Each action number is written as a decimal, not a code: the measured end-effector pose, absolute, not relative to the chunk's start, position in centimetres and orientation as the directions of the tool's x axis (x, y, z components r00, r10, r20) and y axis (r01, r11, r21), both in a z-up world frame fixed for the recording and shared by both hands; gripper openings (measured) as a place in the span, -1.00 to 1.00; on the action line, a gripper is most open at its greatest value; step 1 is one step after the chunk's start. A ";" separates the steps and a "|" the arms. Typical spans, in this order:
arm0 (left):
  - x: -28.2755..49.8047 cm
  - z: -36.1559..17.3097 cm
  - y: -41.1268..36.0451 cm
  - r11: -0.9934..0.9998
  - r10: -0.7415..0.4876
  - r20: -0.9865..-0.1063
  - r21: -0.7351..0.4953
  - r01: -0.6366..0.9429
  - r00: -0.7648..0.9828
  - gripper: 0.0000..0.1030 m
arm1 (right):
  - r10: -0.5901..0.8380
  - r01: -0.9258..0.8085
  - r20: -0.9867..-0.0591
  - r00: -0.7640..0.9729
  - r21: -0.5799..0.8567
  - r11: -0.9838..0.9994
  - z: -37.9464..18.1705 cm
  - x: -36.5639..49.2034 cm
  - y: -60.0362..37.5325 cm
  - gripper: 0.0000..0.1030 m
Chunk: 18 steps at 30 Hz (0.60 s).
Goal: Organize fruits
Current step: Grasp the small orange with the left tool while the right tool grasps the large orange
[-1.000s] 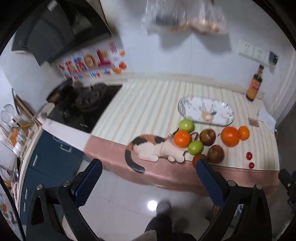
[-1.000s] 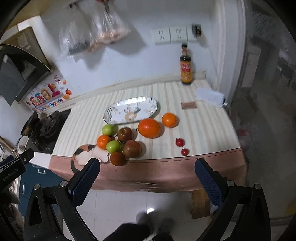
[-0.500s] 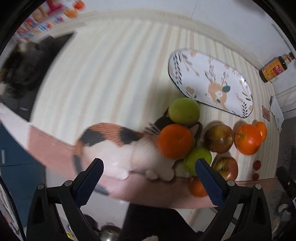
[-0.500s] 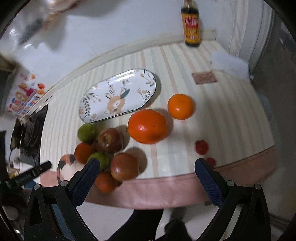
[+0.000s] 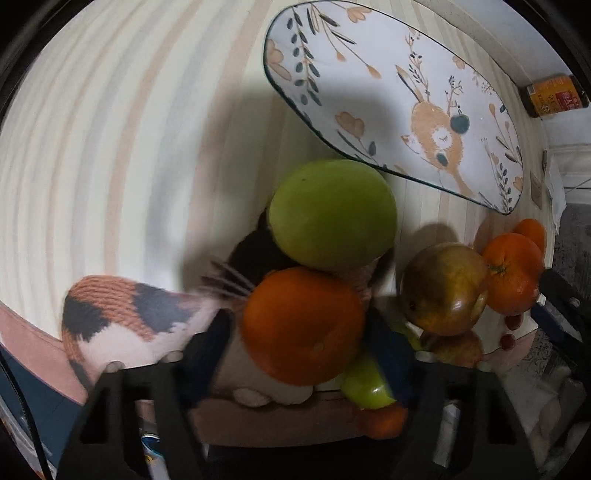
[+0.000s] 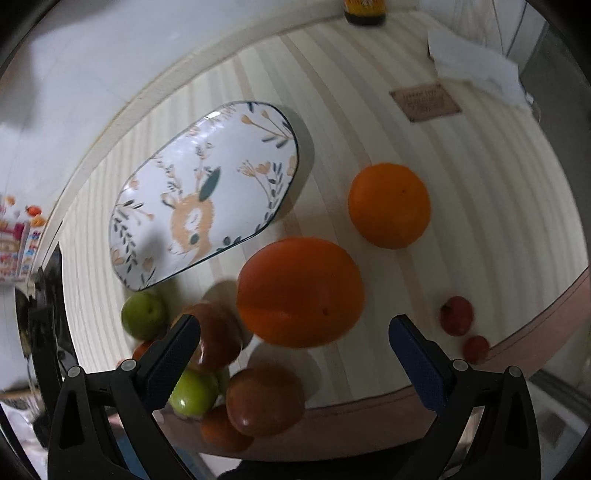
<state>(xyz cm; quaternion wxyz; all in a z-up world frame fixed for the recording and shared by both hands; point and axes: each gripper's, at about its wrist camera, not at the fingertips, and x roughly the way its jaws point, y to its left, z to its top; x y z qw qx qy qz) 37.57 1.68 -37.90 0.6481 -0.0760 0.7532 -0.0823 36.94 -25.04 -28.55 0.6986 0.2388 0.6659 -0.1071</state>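
My left gripper (image 5: 303, 339) is open, its blue pads either side of an orange (image 5: 303, 325) lying on the cat-print cloth; touching cannot be told. A green apple (image 5: 332, 210) sits just beyond it, below the empty deer-print plate (image 5: 369, 74). A red-green apple (image 5: 443, 288) lies to the right. My right gripper (image 6: 295, 343) is open above the table, its pads flanking a large orange (image 6: 299, 291) from above. A smaller orange (image 6: 389, 205) lies beyond, the deer-print plate (image 6: 155, 206) to the left, and dark red apples (image 6: 264, 402) below.
Two small red fruits (image 6: 458, 315) lie near the table's front right edge. A brown bottle (image 6: 364, 11) stands at the back wall. A brown coaster (image 6: 424, 101) and a white cloth (image 6: 476, 68) lie at the back right. A stove (image 6: 44, 306) is at the left.
Both grippers have moved down and forward toward the fruit pile. The left one now straddles the orange on the cat print; the right one hangs over the large orange.
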 end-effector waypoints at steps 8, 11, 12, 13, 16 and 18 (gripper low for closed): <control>36.1 -37.5 3.6 0.991 -0.134 -0.984 -0.134 -0.002 -0.115 0.22 | 0.202 0.459 -0.979 0.027 0.191 0.868 -31.6 38.7 -25.2 0.74; 35.6 -37.7 4.2 0.990 -0.144 -0.983 -0.143 -0.017 -0.118 0.23 | 0.212 0.415 -0.976 -0.039 0.177 0.892 -31.8 38.3 -24.5 0.74; 35.6 -37.7 4.2 0.991 -0.136 -0.984 -0.135 -0.014 -0.112 0.23 | 0.214 0.397 -0.975 -0.062 0.172 0.901 -31.9 37.9 -24.2 0.74; 35.6 -37.7 4.2 0.992 -0.126 -0.986 -0.126 -0.012 -0.106 0.23 | 0.219 0.391 -0.973 -0.071 0.174 0.904 -31.9 37.7 -24.1 0.74; 35.9 -37.8 3.5 0.995 -0.104 -0.989 -0.104 -0.009 -0.101 0.23 | 0.237 0.391 -0.968 -0.078 0.189 0.901 -32.2 37.4 -23.9 0.76; 35.8 -37.7 3.5 0.995 -0.097 -0.990 -0.096 -0.008 -0.100 0.23 | 0.230 0.382 -0.970 -0.073 0.186 0.905 -32.2 37.6 -23.8 0.76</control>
